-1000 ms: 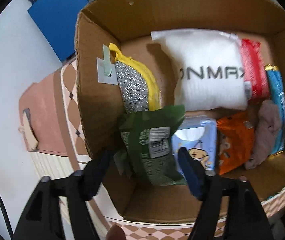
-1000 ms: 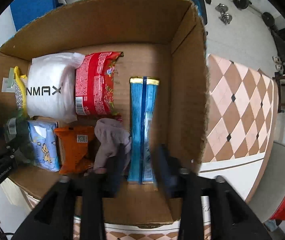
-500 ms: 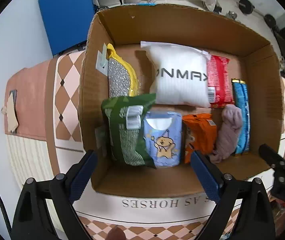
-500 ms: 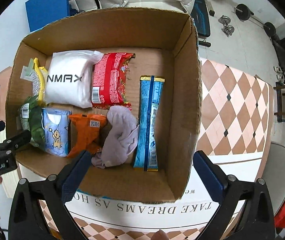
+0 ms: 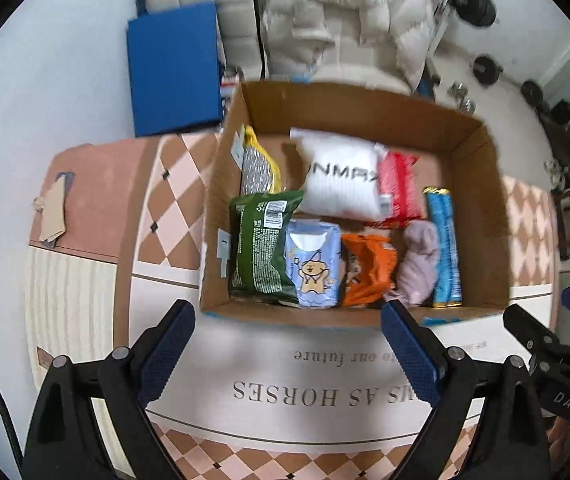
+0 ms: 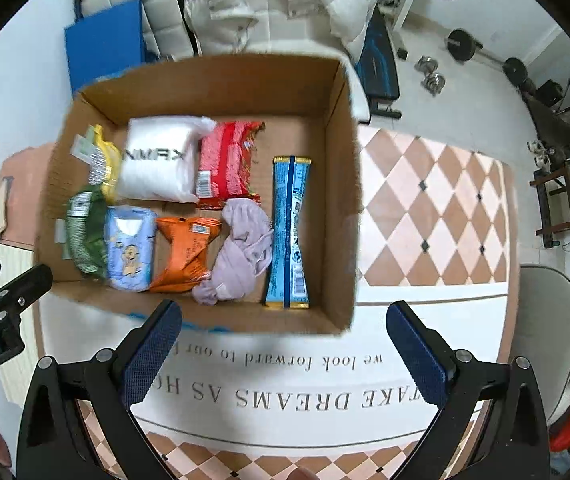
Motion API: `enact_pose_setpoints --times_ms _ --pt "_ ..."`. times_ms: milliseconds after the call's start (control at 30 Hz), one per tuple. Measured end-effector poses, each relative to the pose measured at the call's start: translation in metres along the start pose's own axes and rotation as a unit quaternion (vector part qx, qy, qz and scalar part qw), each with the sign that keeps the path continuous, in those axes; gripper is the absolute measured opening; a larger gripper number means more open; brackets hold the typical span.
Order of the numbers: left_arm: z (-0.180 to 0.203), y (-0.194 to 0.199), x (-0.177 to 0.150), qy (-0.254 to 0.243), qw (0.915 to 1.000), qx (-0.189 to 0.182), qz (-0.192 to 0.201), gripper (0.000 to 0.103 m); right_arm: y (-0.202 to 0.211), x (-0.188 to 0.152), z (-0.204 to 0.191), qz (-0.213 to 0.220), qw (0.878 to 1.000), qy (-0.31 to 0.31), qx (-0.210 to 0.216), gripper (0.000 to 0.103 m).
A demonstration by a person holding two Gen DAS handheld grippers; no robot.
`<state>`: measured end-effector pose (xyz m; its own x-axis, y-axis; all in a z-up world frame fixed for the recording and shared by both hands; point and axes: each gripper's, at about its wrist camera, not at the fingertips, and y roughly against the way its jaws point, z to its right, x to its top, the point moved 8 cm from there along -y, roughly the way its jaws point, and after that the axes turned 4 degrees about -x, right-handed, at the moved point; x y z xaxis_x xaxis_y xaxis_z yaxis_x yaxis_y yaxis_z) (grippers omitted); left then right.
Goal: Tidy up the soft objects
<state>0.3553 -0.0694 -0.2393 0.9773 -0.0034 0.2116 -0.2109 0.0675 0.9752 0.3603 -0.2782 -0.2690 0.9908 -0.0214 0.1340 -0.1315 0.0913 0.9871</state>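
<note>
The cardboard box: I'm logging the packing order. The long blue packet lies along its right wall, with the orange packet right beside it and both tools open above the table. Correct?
Not quite. Beside the long blue packet lies the lilac cloth, and the orange packet comes after that. The right wrist view shows it. The packet does lie by the right wall of the cardboard box, and both tools are open.

Matt cardboard box [image 6: 341,184], glossy packets [image 6: 289,232]
</note>
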Motion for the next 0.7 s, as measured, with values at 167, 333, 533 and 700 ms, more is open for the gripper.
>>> enact_pose_setpoints --times_ms 167,333,533,700 --pt "0.008 0.058 -0.018 -0.014 0.998 0.004 0.061 0.095 0.054 -0.025 0.005 0.051 0.999 -0.001 0.002 0.103" --pt "0.014 0.112 -0.039 -0.024 0.9942 0.002 0.105 0.095 0.114 -0.058 0.012 0.096 0.995 -0.004 0.012 0.103" --pt "0.023 0.167 -0.067 -0.034 0.9892 0.002 0.143 0.095 0.177 -0.094 0.023 0.142 0.99 -0.009 0.012 0.103" --pt "0.028 0.205 -0.085 -0.029 0.9853 -0.007 0.168 0.095 0.222 -0.122 0.027 0.175 0.985 -0.005 0.007 0.103"
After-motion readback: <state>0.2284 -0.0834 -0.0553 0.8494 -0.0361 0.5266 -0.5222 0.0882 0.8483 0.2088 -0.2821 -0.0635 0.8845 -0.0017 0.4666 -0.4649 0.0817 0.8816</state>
